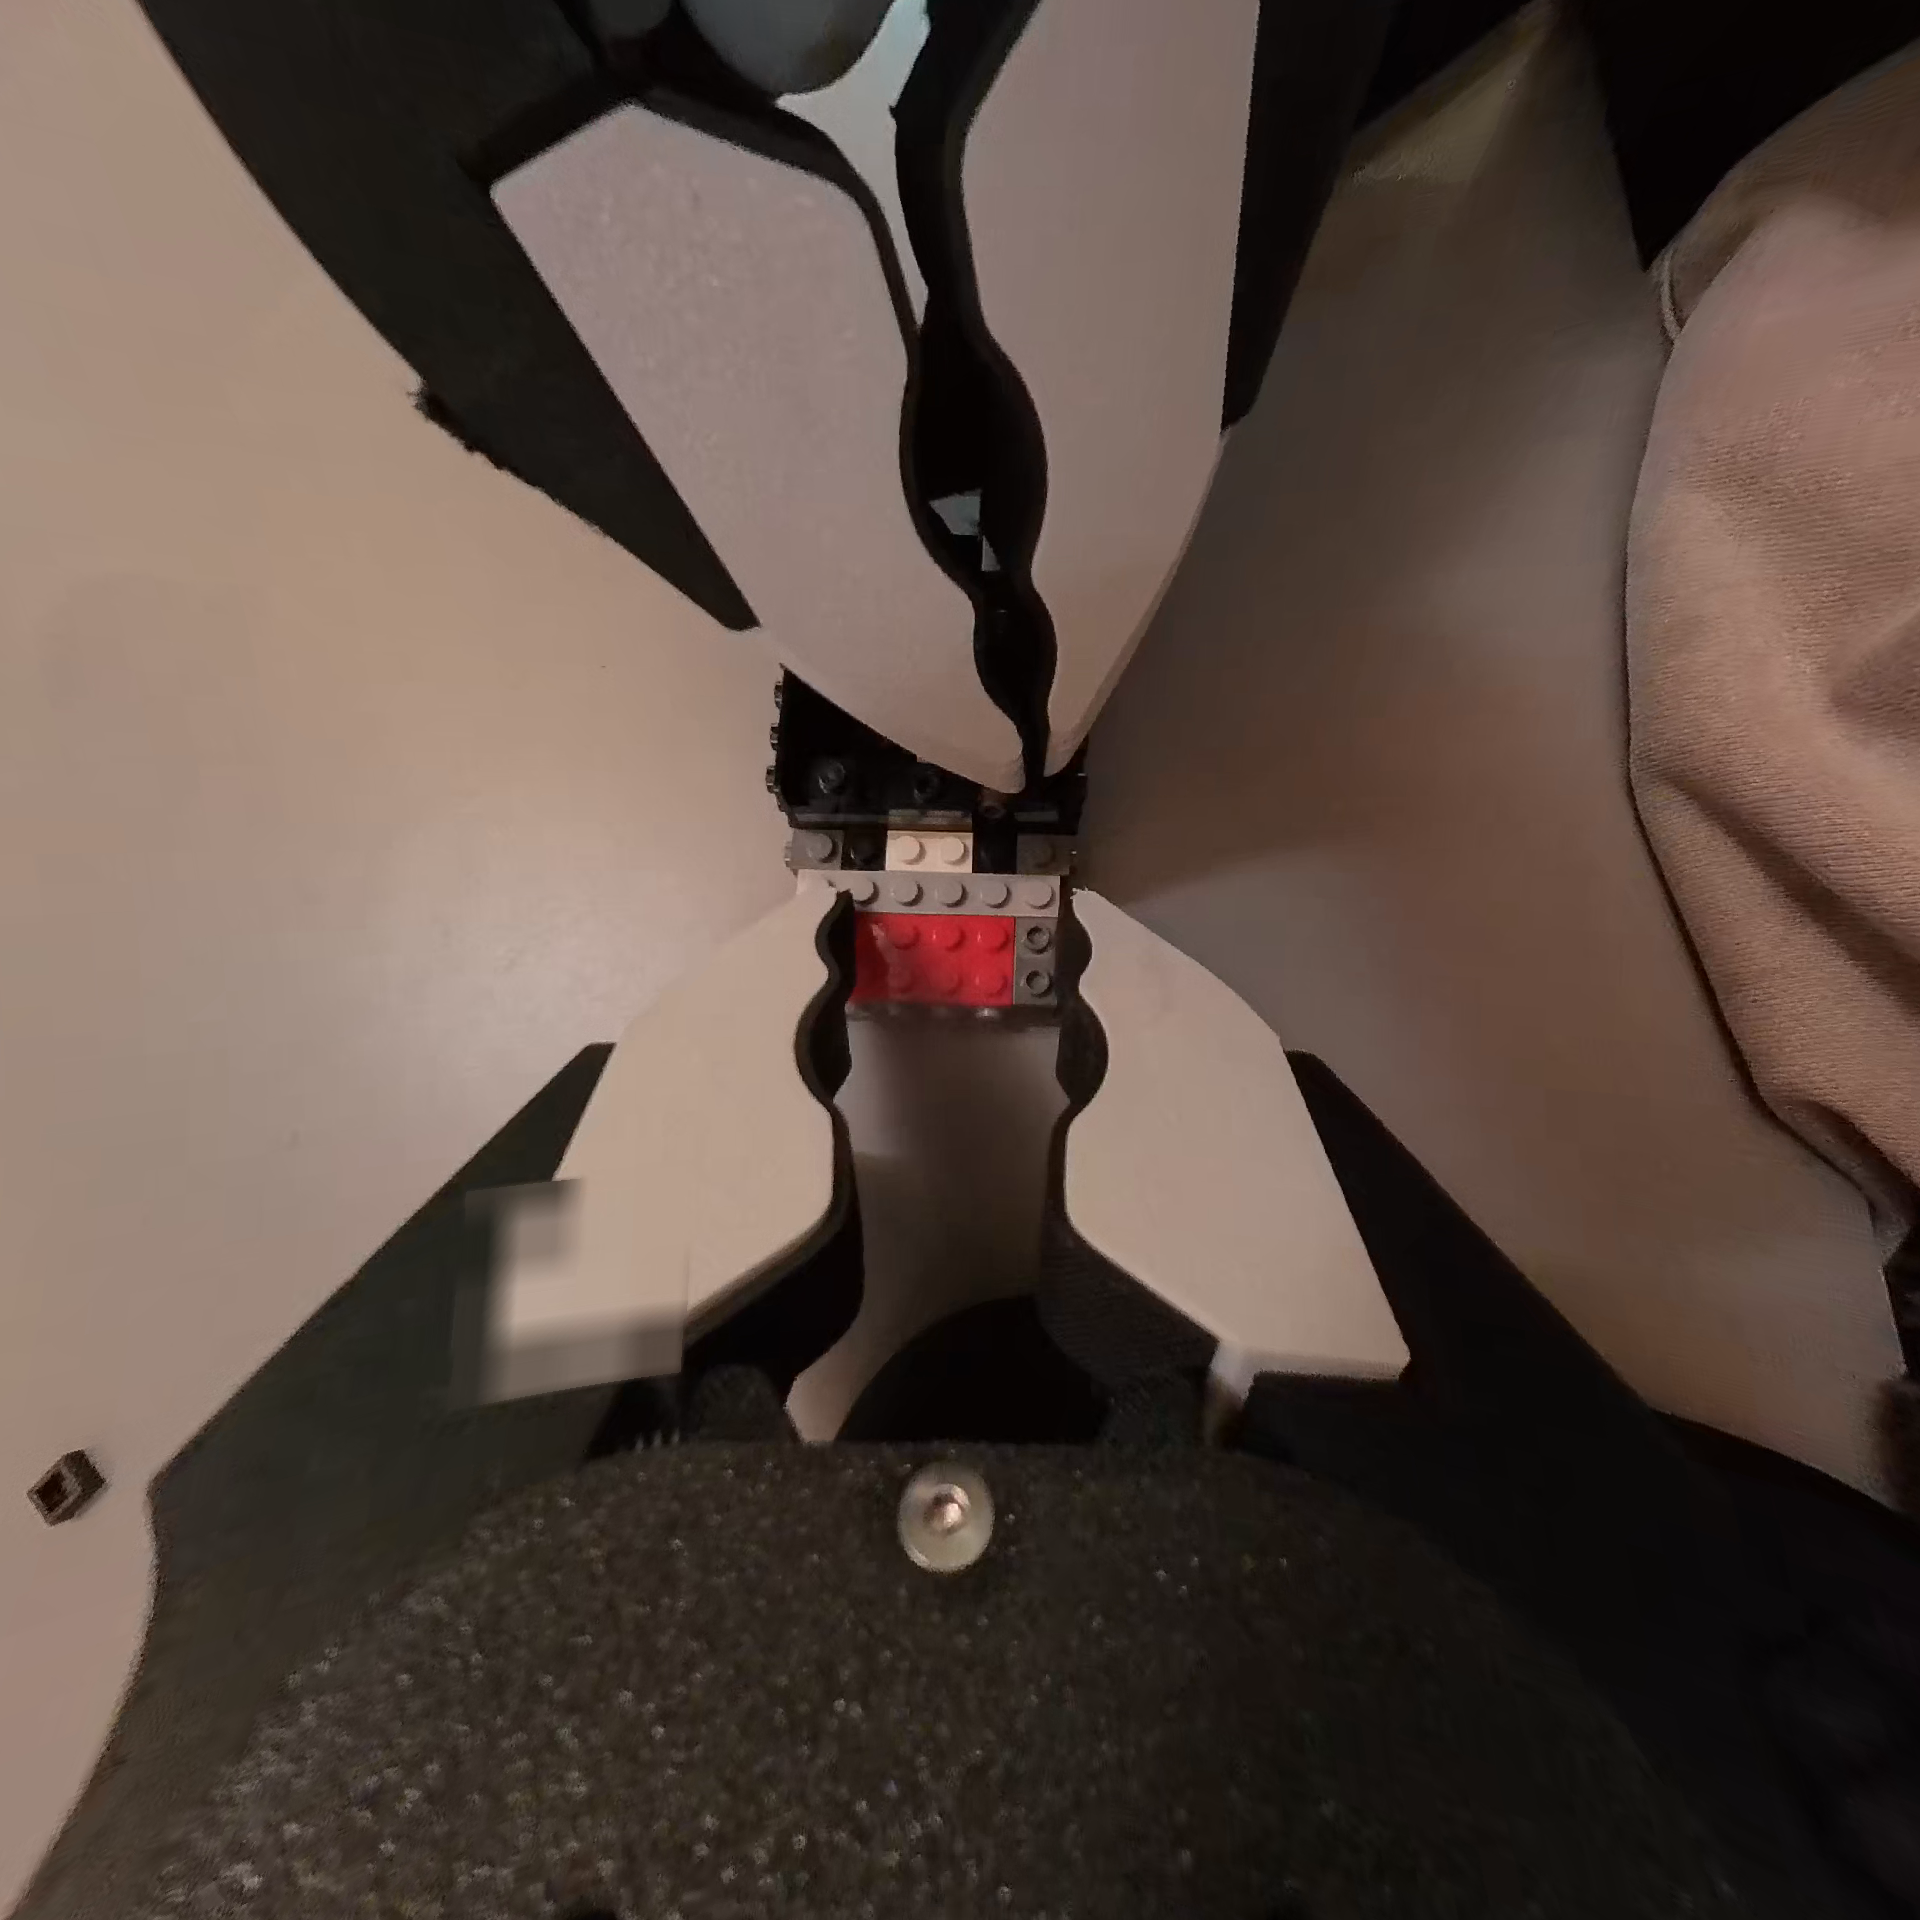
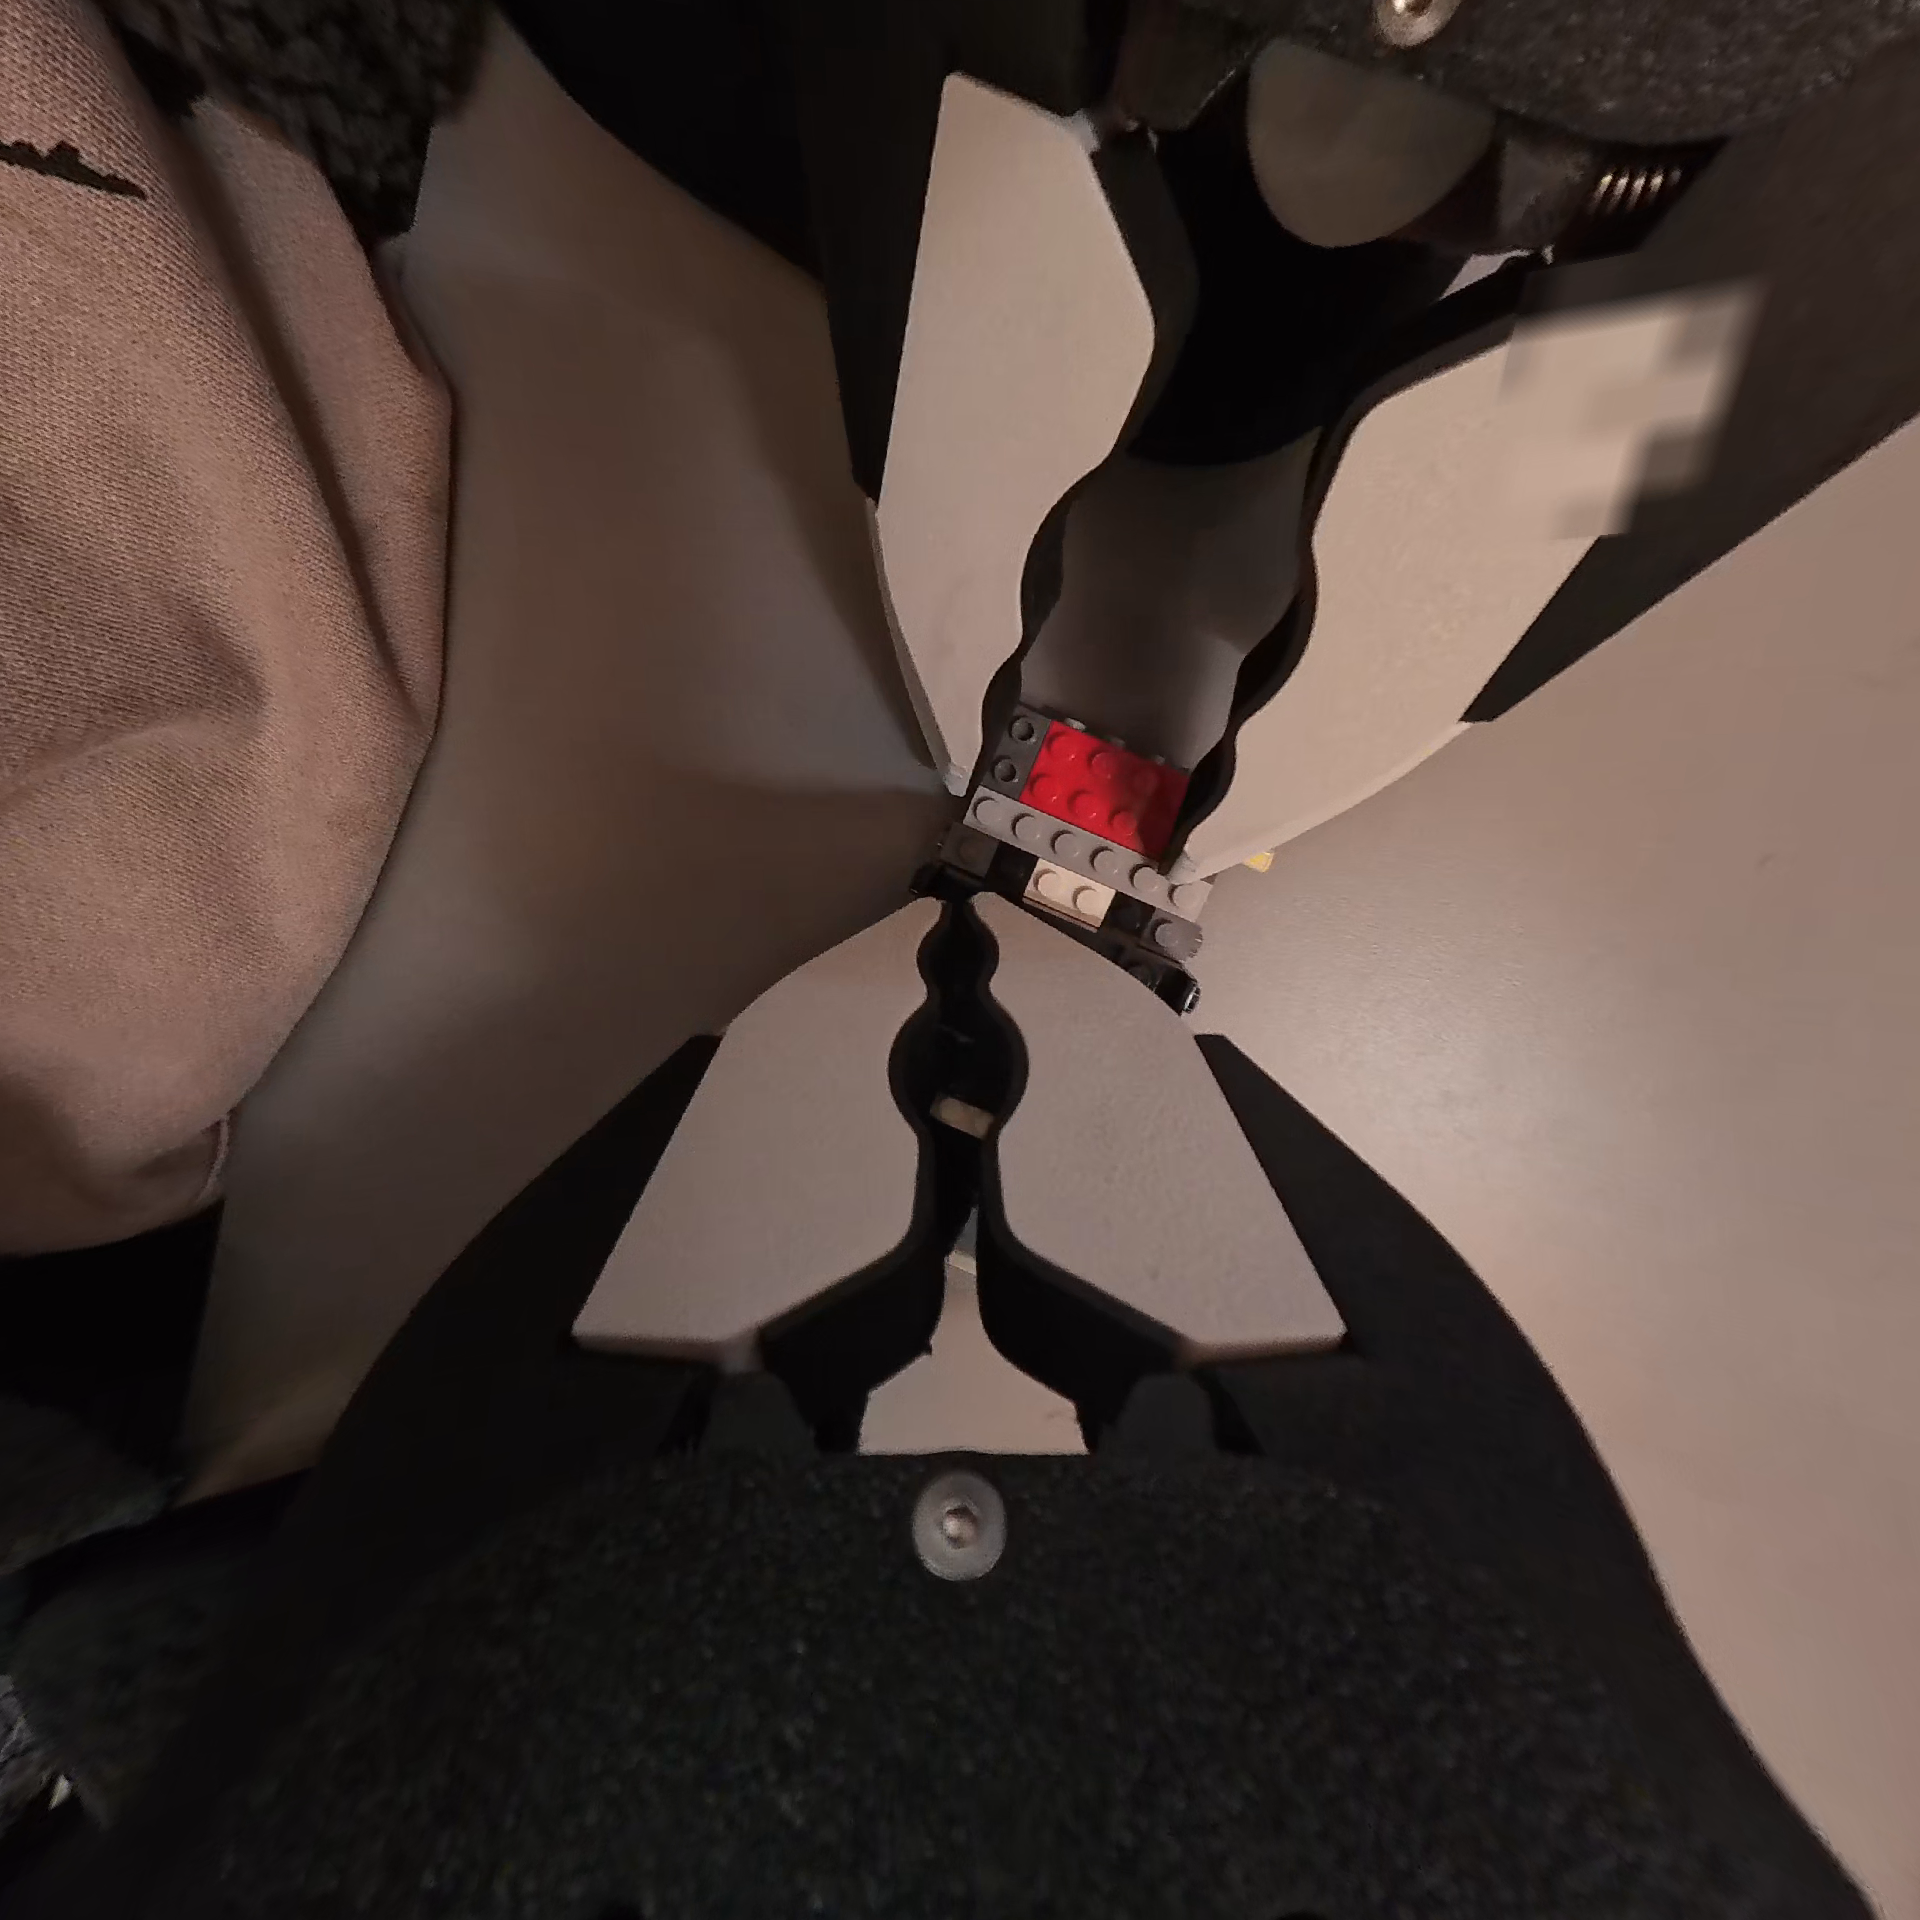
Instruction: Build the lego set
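The lego build point(image 1: 951, 961) is a small block with a red brick on top, grey plates around it, a white plate and black parts at its far end. My left gripper point(image 1: 956, 935) is shut on its two sides, holding it over the pale table. It also shows in the right wrist view point(image 2: 1101, 790), gripped from above by the left gripper point(image 2: 1081, 800). My right gripper point(image 2: 956, 906) is shut, its tips against the build's black end. It also shows in the left wrist view point(image 1: 1029, 777). I cannot tell whether a piece sits between its tips.
A small loose black piece point(image 1: 64, 1488) lies on the pale table point(image 1: 312, 831) at the far left. A person's beige clothing point(image 1: 1787, 727) fills the right side of the left wrist view and the left side of the right wrist view point(image 2: 208, 623). Left and right tips are no more than a few centimetres apart.
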{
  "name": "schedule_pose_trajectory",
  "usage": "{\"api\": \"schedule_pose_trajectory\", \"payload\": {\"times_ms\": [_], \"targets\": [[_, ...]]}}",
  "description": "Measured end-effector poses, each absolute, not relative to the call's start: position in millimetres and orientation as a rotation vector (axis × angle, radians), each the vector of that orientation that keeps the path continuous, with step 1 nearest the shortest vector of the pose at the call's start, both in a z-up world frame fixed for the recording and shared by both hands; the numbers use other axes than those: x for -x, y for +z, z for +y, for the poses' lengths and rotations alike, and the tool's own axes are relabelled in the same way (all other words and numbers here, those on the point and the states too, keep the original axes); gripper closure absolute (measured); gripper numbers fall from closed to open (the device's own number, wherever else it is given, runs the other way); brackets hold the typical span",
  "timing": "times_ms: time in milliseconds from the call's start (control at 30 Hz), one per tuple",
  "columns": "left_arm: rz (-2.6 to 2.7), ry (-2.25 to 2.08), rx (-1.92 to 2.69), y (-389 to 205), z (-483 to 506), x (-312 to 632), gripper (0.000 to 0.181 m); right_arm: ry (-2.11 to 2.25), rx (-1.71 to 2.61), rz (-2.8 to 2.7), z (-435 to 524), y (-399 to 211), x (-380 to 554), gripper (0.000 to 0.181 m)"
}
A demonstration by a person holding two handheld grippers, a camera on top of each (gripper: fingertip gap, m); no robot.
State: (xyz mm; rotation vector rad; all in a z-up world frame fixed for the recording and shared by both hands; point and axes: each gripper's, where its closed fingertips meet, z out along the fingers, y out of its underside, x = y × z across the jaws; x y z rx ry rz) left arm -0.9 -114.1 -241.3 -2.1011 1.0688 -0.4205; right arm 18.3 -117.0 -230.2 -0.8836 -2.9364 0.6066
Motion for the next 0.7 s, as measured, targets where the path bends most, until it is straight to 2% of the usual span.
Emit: {"api": "schedule_pose_trajectory", "payload": {"times_ms": [33,467,700], "targets": [[1.069,-0.42,2.098,-241,-114,1,0.145,0.61,0.891,-2.939,-117,-230,-19,0.181],[1.077,-0.444,2.069,-239,-118,1,0.145,0.534,0.773,-2.998,-118,-231,-18,0.181],[1.066,-0.494,2.089,-232,-129,8,0.136,0.525,0.769,-3.02,-118,-232,-18,0.181]]}}
